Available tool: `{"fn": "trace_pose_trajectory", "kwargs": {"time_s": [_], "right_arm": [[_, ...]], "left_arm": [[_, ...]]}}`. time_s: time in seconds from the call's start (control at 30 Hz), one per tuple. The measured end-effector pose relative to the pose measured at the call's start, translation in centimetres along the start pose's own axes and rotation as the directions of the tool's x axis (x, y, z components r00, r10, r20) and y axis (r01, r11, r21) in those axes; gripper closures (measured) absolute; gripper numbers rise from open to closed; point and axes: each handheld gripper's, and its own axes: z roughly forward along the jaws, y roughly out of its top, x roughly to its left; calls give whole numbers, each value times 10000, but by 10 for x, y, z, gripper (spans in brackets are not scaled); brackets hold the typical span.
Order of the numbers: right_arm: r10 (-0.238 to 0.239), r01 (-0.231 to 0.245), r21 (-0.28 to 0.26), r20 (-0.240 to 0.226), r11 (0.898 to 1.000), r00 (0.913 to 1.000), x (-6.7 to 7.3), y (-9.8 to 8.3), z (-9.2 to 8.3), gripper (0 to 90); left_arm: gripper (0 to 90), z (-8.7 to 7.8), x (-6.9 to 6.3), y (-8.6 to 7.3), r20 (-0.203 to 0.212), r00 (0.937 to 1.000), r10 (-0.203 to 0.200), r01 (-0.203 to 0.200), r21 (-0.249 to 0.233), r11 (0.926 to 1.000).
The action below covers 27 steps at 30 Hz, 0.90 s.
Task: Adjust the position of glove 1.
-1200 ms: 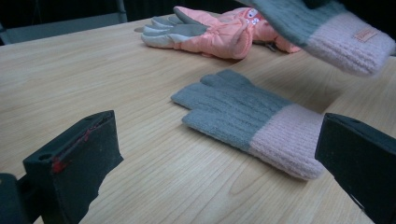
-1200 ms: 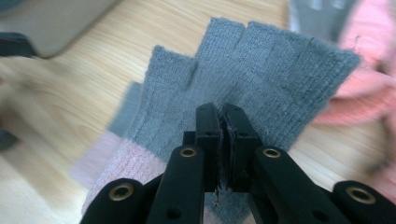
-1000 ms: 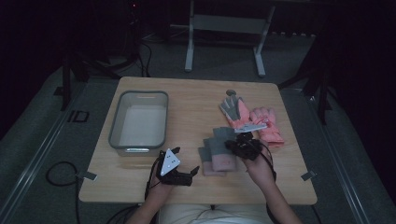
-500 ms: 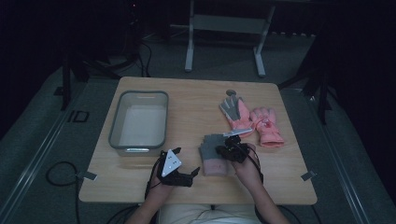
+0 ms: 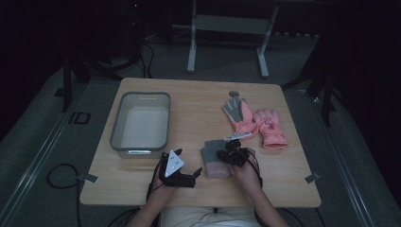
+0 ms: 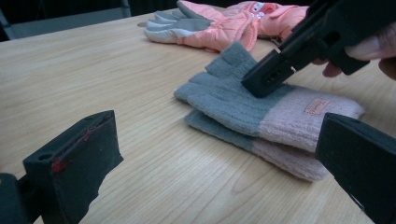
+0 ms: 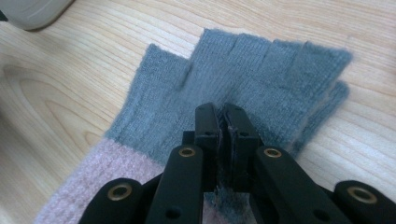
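Two knit fingerless gloves (image 5: 213, 163) (image 6: 261, 116) (image 7: 243, 74), grey with pink cuffs, lie stacked near the table's front edge. My right gripper (image 5: 228, 154) (image 6: 259, 84) (image 7: 223, 113) is shut, its tips pressed down on the grey part of the top glove. A wisp of grey shows low between its jaws; I cannot tell whether any fabric is pinched. Just left of the gloves my left gripper (image 5: 193, 176) (image 6: 215, 163) rests on the table, open, pointing at them with nothing between its jaws.
A pair of pink ski gloves (image 5: 255, 120) (image 6: 224, 23) with grey palms lies behind the knit pair at the right. A clear grey-rimmed tub (image 5: 115, 137) (image 7: 32, 11) stands at the left. A small round object (image 5: 233, 93) lies near the far edge.
My right hand has come left and down from beside the pink gloves onto the knit gloves. The left gripper has stayed put.
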Motion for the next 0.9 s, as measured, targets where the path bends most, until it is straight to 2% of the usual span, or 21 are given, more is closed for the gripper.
{"fn": "trace_pose_trajectory", "kwargs": {"time_s": [0.03,0.1,0.13,0.27,0.3,0.33,0.37,0.4,0.43,0.47,0.5,0.53,0.57,0.63,0.67,0.7,0.73,0.8,0.83,0.87,0.9], "right_arm": [[0,0,-41,-16,10000,10000,0,-2,2,848],[12,-12,-52,-5,10000,10000,1,-3,3,846],[-39,39,-42,18,10000,10000,1,-3,3,844],[-215,215,19,-7,9998,9998,0,-1,1,819],[-167,167,-40,-77,9999,9998,-1,0,-2,800],[-137,134,-179,-144,9998,9998,-2,1,-6,788],[-228,218,-424,-236,9989,9995,-4,3,-10,773],[-290,279,-617,-180,9977,9994,-6,5,-15,750],[-345,337,-746,-92,9966,9994,-10,7,-20,723],[-374,358,-955,-150,9948,9992,-14,10,-25,690],[-466,432,-1162,-266,9923,9986,-18,12,-30,660],[-520,484,-1254,-256,9909,9983,-22,15,-33,638],[-527,485,-1279,-299,9906,9982,-26,18,-36,631],[-518,461,-1370,-385,9895,9979,-30,21,-38,616],[-618,543,-1436,-487,9881,9969,-36,26,-39,614],[-618,543,-1436,-487,9881,9969,-36,26,-39,614],[-748,675,-1370,-494,9883,9960,-40,29,-34,600],[-770,692,-1243,-592,9898,9953,-42,30,-27,592],[-732,665,-1168,-545,9909,9958,-43,30,-23,583],[-682,617,-1087,-572,9922,9960,-45,30,-18,580],[-682,617,-1087,-572,9922,9960,-45,30,-18,580]], "left_arm": [[0,-1,-4,-1,-161,9982,569,-574,-279,9980],[0,-1,-6,0,-126,9966,817,-819,-185,9965],[0,1,-10,2,-54,9920,1261,-1260,51,9920],[0,-1,-16,9,160,9898,1416,-1417,18,9899],[0,-3,-19,11,-176,9881,1526,-1527,-33,9883],[0,-6,-22,15,-633,9859,1551,-1554,7,9879],[0,-9,-23,20,-619,9896,1299,-1306,-84,9914],[38,-12,-23,25,-295,9955,902,-907,-157,9958],[43,-12,-23,25,-295,9955,902,-907,-157,9958],[44,-14,-24,34,326,9976,609,-610,15,9981],[45,-13,-25,36,794,9951,581,-595,152,9981],[45,-13,-24,38,1416,9881,593,-629,212,9978],[45,-13,-24,38,1416,9881,593,-629,212,9978],[46,-9,-26,40,2187,9712,951,-1077,464,9931],[55,-4,-27,40,2611,9559,1347,-1542,557,9865],[71,-4,-27,40,2611,9559,1347,-1542,557,9865],[104,5,-29,40,2978,9409,1611,-1921,778,9783],[137,15,-31,38,3308,9236,1936,-2382,996,9661],[145,15,-31,38,3308,9236,1936,-2382,996,9661],[164,23,-34,36,3485,9079,2330,-2903,1217,9492],[198,23,-34,36,3485,9079,2330,-2903,1217,9492]]}}
